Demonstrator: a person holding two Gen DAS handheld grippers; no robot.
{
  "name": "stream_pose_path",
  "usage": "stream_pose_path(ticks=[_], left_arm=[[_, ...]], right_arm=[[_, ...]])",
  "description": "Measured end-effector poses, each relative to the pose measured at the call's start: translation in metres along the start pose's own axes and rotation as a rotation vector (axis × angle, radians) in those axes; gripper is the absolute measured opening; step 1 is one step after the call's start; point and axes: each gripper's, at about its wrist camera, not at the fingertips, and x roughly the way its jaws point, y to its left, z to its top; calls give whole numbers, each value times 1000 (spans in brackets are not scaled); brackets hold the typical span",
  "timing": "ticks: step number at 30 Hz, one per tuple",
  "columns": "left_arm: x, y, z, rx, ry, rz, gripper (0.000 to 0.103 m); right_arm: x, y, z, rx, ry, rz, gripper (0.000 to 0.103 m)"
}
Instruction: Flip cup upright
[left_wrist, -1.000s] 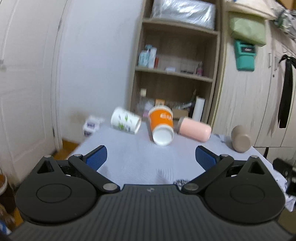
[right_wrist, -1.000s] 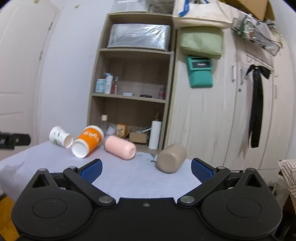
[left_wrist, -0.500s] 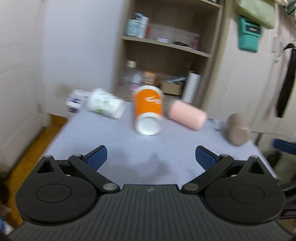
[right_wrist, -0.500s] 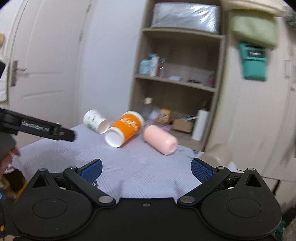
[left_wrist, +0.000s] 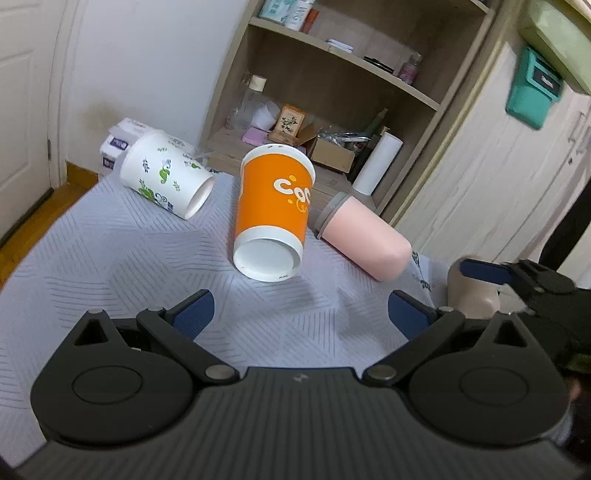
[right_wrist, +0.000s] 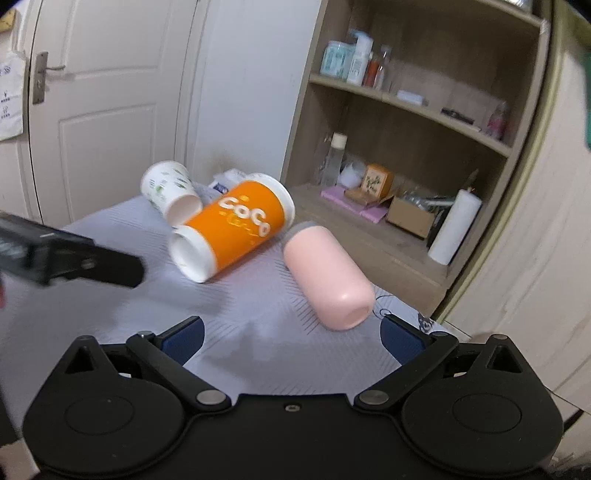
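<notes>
Several cups lie on their sides on a grey-white cloth table (left_wrist: 110, 258). An orange paper cup (left_wrist: 273, 214) lies in the middle, its base toward me; it also shows in the right wrist view (right_wrist: 236, 229). A white leaf-print cup (left_wrist: 166, 177) lies to its left, a pink cup (left_wrist: 365, 240) to its right, and a beige cup (left_wrist: 476, 299) at the far right. My left gripper (left_wrist: 299, 314) is open and empty, short of the orange cup. My right gripper (right_wrist: 291, 336) is open and empty, just short of the pink cup (right_wrist: 328, 277).
A wooden shelf unit (left_wrist: 332, 92) with bottles, boxes and a paper roll stands behind the table. A white door (right_wrist: 92, 103) is at the left and a wardrobe (left_wrist: 498, 166) at the right. Each gripper shows in the other's view, the left one (right_wrist: 74, 258) near the table's left side.
Both grippers have moved forward and lower toward the cups. The right gripper has swung left, so the pink cup now lies before it and the beige cup has left its view.
</notes>
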Motion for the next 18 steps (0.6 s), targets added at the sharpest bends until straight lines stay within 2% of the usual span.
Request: stream_pose_path(ticks=[2, 4, 15, 17, 18], left_arm=[[8, 3, 1, -31, 11, -4, 100], [16, 6, 2, -59, 30, -18, 100], [38, 12, 6, -96, 58, -40, 100], [40, 14, 6, -99, 71, -46, 100], [41, 15, 6, -104, 76, -51, 100]], right_arm=[[16, -9, 4, 2, 14, 1, 100], [33, -17, 7, 1, 40, 8, 93], [87, -42, 17, -18, 122, -10, 92], [92, -43, 19, -25, 130, 5, 86], [94, -42, 20, -29, 138, 7, 80]])
